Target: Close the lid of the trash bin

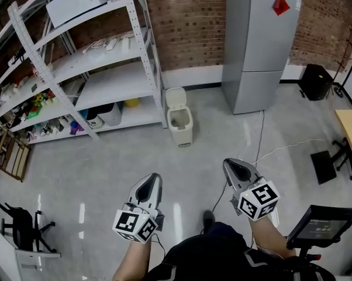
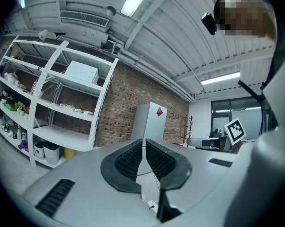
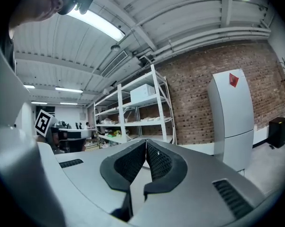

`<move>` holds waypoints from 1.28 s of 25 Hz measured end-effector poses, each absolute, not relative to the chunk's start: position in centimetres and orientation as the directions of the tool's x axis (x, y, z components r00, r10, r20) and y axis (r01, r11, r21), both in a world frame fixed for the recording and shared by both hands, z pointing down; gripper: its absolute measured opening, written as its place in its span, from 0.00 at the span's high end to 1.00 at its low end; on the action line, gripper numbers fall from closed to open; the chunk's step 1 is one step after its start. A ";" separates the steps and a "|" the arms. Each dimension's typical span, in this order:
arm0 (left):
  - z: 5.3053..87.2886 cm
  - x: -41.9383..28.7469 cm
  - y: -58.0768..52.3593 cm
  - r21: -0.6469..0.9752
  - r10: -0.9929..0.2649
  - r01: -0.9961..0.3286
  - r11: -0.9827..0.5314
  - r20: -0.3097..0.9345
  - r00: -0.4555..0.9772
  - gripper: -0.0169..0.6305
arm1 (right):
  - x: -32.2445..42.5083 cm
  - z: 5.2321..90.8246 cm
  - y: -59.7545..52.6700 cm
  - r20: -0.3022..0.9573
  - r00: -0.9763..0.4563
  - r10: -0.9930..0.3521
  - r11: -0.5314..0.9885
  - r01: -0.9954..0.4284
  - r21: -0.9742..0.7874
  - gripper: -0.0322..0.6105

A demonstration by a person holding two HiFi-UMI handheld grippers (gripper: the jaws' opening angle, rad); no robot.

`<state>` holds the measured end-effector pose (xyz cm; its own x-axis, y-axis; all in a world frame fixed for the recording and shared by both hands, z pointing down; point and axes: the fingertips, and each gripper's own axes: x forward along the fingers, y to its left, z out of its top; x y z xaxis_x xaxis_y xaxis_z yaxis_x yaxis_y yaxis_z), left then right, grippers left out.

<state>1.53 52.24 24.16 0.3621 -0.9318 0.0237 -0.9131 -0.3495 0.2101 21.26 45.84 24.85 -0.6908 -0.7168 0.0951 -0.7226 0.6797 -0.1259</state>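
Observation:
A small cream trash bin (image 1: pixel 179 122) stands on the floor beside the shelf's right post, its lid (image 1: pixel 175 96) tipped up and open. Both grippers are held low and near me, well short of the bin. My left gripper (image 1: pixel 153 180) is shut and empty, jaws touching in the left gripper view (image 2: pixel 143 141). My right gripper (image 1: pixel 233 164) is shut too, with nothing held, as the right gripper view (image 3: pixel 146 143) shows. The bin does not appear in either gripper view.
A white metal shelf unit (image 1: pixel 88 57) with a microwave (image 1: pixel 79 0) and clutter fills the left. A grey fridge (image 1: pixel 259 45) stands right of the bin. A white cable (image 1: pixel 275 151) runs across the floor. A wooden table (image 1: pixel 351 127) and dark stands sit at right.

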 end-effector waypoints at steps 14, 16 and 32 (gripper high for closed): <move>24.4 -1.8 32.0 0.228 -0.948 -0.929 -0.291 0.063 0.312 0.97 | 19.2 26.2 24.2 0.133 -0.714 -0.687 0.699 -0.700 -0.147 0.94; 25.0 -3.4 28.5 0.233 -0.945 -0.925 -0.301 0.055 0.322 0.97 | 17.9 26.7 21.1 0.140 -0.703 -0.697 0.690 -0.711 -0.139 0.94; 27.3 -15.3 3.4 0.306 -0.912 -0.877 -0.371 0.059 0.407 0.97 | 5.4 27.5 -1.8 0.204 -0.659 -0.724 0.645 -0.752 -0.137 0.94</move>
